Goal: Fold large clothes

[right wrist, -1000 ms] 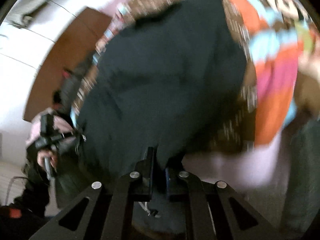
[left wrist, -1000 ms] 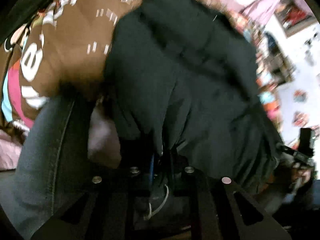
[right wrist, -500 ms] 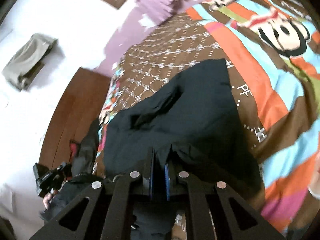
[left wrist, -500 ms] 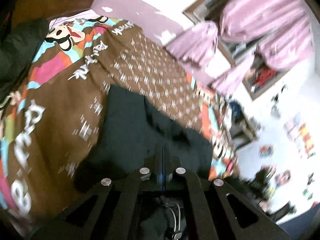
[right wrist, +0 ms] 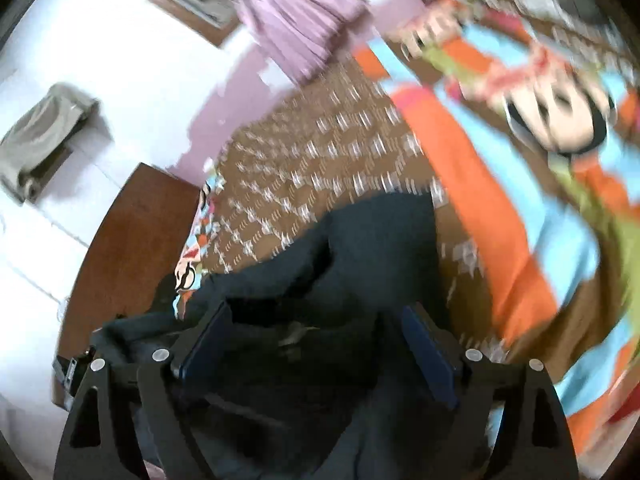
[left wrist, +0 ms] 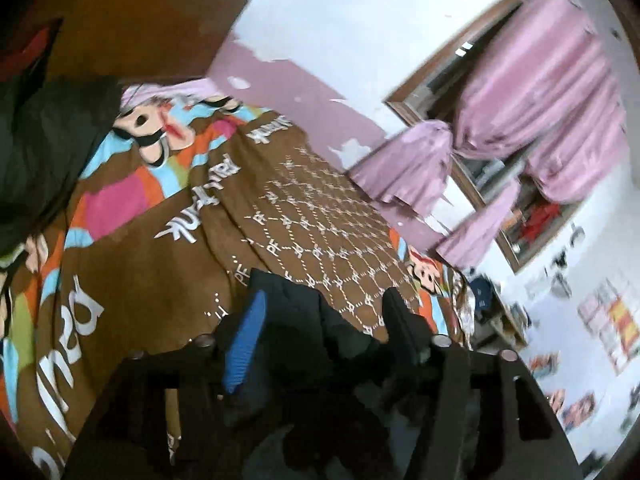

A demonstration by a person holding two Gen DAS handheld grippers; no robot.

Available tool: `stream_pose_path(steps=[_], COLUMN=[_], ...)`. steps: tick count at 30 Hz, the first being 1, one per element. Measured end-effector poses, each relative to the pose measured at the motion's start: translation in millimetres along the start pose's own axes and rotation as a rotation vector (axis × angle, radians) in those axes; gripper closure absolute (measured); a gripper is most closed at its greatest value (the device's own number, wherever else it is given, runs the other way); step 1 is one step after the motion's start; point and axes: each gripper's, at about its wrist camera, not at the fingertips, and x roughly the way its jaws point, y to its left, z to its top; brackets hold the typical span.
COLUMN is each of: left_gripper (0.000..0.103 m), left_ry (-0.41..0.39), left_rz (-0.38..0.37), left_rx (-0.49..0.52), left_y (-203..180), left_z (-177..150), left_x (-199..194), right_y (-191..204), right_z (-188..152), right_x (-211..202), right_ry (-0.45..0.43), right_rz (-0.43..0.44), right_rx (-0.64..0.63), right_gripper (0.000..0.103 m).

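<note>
The dark garment (right wrist: pixel 360 248) lay on the bed, spread over the brown patterned part of the bedspread (left wrist: pixel 320 232), its near edge bunched under both tools. Half a second before, each pair of fingers had been pinched together on that near edge; now both had let go. The left gripper (left wrist: pixel 320 304) stood with its fingers wide apart, the blue-padded one on the left and the dark one on the right, with a fold of the black cloth humped between them but not clamped. The right gripper (right wrist: pixel 316 320) was likewise parted, its blue pads set well to either side of the loose cloth. A second before, the garment had hung in the air and filled both views; now it rested flat on the bed. That suggests the laying-out step was finished and a fold had yet to be made, so the next grasp would probably fall on a sleeve or a side edge. No container showed in either view. A second dark garment (left wrist: pixel 44 140) was heaped at the far left of the bed, near the wooden headboard (left wrist: pixel 132 20). Pink curtains (left wrist: pixel 540 100) hung at the far right.
</note>
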Motion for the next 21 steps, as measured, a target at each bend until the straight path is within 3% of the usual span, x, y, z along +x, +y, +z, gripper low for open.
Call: stream_pose_path(steps=[3, 7, 12, 16, 19, 21], left_gripper=[0.048, 0.047, 0.045, 0.045, 0.044, 0.044], left_ry=[0.065, 0.138, 0.175, 0.251, 0.235, 0.225], left_rz=[-0.018, -0.113, -0.207, -0.239, -0.278, -0.275], left_rx=[0.07, 0.171, 0.202, 0.241, 0.345, 0.362], left_y=[-11, -18, -9, -12, -28, -34], left_z=[-22, -52, -75, -80, -82, -81], left_x=[0, 6, 22, 47, 53, 61], right_y=[17, 35, 50, 45, 45, 42], right_z=[1, -16, -45, -63, -66, -59], right_x=[-9, -7, 6, 25, 41, 48], right_ry=[-0.018, 0.023, 0.089, 0.167, 0.131, 0.087], right_rz=[0.02, 0.072, -0.029, -0.03, -0.148, -0.166], right_rx=[-0.092, -0.289, -0.65, -0.757, -0.816, -0.785], right_gripper=[0.014, 0.01, 0.005, 0.005, 0.005, 0.005])
